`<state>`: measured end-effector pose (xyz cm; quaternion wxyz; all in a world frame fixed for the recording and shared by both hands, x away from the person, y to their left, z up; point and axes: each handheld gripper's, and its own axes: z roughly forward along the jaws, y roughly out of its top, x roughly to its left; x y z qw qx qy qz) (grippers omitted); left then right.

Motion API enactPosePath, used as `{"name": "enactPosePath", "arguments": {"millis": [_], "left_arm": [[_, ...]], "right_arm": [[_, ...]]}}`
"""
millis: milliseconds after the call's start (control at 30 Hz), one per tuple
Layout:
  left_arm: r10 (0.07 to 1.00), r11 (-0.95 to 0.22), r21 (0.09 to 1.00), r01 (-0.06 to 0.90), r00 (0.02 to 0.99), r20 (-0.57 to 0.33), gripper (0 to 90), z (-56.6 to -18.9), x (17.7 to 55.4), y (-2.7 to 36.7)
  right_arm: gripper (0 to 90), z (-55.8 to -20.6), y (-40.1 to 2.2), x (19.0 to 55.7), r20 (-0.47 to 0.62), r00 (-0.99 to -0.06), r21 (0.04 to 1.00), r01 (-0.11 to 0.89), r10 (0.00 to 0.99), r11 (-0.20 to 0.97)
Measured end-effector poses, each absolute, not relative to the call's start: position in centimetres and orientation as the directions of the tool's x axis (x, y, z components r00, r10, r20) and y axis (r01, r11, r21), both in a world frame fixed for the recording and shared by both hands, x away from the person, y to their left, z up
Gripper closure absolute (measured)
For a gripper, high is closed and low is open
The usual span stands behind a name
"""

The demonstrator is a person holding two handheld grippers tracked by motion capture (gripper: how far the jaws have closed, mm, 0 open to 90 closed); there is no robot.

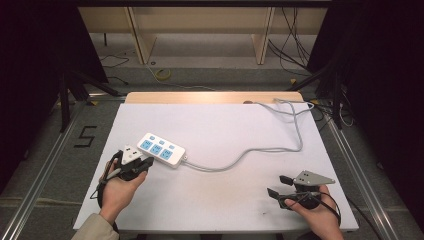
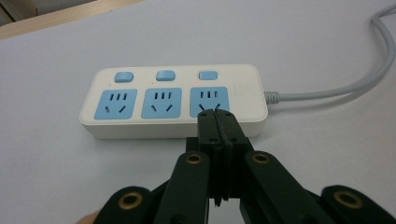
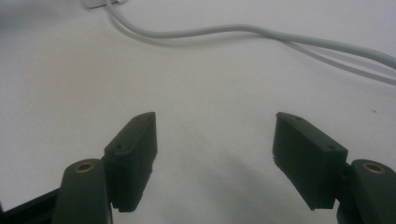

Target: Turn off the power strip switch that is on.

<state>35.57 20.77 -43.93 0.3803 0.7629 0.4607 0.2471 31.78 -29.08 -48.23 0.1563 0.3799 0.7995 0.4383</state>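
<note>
White worktop [image 1: 225,200], power strip [image 1: 161,149] far left. Left hand-held gripper [image 2: 215,114] jaws together, nosing at rightmost socket; right hand-held gripper [image 3: 215,158] apart, idle. Next prob: press switch [image 2: 208,75].

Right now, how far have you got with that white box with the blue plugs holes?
Barely started. Nothing on the power strip looks changed: three blue sockets bare, its grey cord trailing off. In hand: the left claw, shut and empty, sits right at the strip's near edge by one end socket. The right claw waits open over bare table. Everything else is left.
</note>
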Motion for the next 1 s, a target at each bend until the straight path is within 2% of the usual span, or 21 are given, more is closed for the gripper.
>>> {"name": "enactPosePath", "arguments": {"millis": [1000], "left_arm": [[0.890,-0.289,0.808,0.513,0.454,0.030,89.7,-43.3,37.0,19.7]], "right_arm": [[31.7,-48.3,-29.1,31.8,0.084,-0.664,0.819,0.471,0.743,0.327]]}}
